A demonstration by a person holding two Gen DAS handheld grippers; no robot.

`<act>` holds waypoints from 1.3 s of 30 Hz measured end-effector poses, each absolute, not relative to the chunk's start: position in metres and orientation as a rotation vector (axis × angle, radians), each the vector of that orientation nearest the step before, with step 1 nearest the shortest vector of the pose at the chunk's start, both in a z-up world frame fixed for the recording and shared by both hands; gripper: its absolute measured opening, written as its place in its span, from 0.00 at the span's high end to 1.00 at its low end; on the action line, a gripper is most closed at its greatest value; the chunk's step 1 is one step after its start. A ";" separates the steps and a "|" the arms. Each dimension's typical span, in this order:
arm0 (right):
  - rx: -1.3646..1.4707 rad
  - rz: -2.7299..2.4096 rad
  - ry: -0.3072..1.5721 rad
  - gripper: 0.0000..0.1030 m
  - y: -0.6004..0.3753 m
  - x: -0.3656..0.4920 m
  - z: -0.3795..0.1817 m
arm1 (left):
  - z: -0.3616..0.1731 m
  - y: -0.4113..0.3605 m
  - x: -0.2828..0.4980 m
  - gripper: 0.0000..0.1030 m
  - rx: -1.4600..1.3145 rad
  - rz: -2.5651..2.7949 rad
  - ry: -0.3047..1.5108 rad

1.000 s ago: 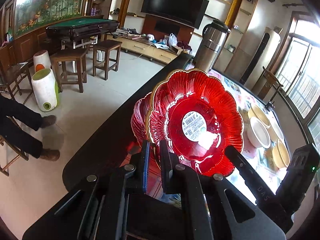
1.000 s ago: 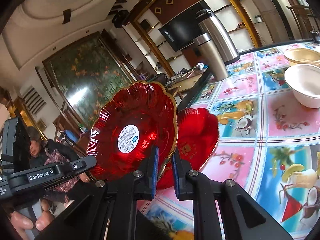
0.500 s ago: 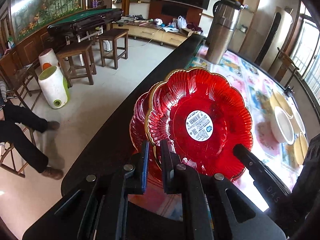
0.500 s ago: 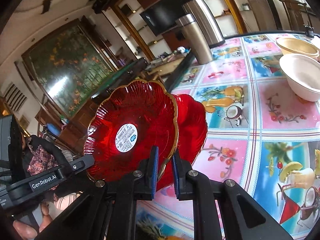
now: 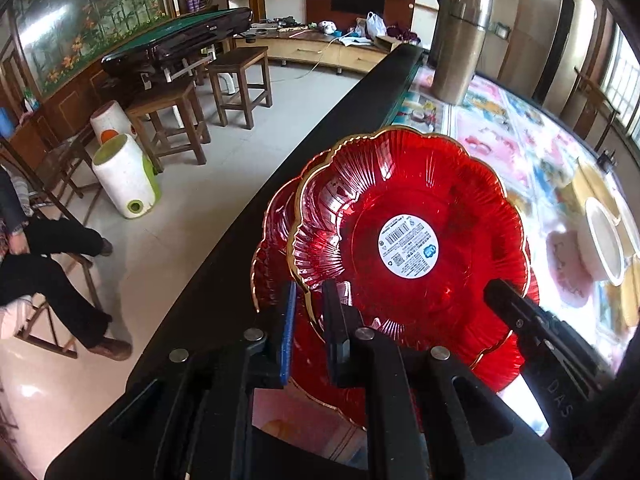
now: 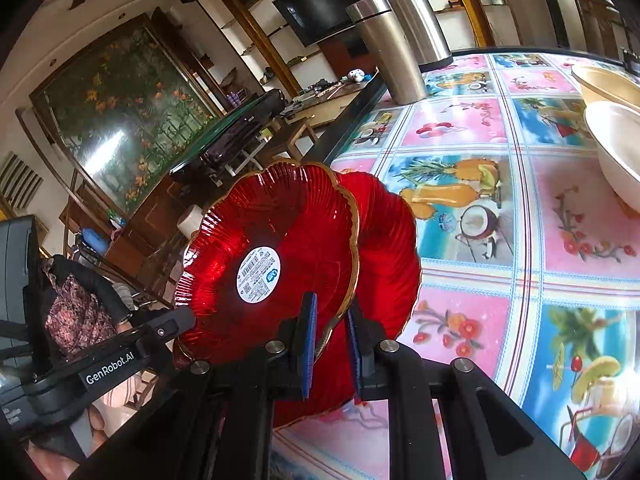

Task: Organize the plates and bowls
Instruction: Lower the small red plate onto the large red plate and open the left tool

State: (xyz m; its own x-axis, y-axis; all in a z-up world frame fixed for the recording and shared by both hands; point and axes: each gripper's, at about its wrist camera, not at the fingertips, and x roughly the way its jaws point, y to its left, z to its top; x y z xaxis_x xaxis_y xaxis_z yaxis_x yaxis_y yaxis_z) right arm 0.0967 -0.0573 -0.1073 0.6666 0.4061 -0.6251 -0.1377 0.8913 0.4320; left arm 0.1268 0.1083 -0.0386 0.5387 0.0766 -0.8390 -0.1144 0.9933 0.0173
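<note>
A red flower-shaped glass plate (image 5: 408, 240) with a gold rim and a round white sticker is held up by both grippers, just above a second red plate (image 5: 272, 264) lying on the table. My left gripper (image 5: 310, 300) is shut on the upper plate's near-left rim. My right gripper (image 6: 332, 320) is shut on its rim from the other side; the lower red plate (image 6: 388, 256) shows behind it. White and cream bowls (image 6: 616, 148) sit at the right, also in the left wrist view (image 5: 604, 240).
The table has a colourful fruit-print cloth (image 6: 520, 216) and a dark edge (image 5: 248, 240). Steel thermos jugs (image 6: 400, 40) stand at its far end. Stools (image 5: 168, 120) and a seated person (image 5: 40, 256) are on the floor at the left.
Both grippers have lowered and levelled the upper red plate toward the lower one. Both views tilt further down onto the table.
</note>
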 end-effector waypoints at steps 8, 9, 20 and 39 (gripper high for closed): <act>0.259 0.283 0.866 0.81 -0.049 0.112 -0.104 | -0.032 0.112 0.120 0.89 0.011 0.161 1.006; 0.239 0.287 0.889 0.79 -0.047 0.115 -0.104 | -0.028 0.114 0.117 0.89 0.007 0.159 1.000; 0.176 0.368 0.993 0.43 -0.037 0.111 -0.100 | 0.002 0.137 0.074 0.89 -0.039 0.157 0.909; 0.288 0.354 1.051 0.37 -0.088 0.069 -0.057 | 0.003 0.088 0.040 0.67 -0.102 -0.062 0.950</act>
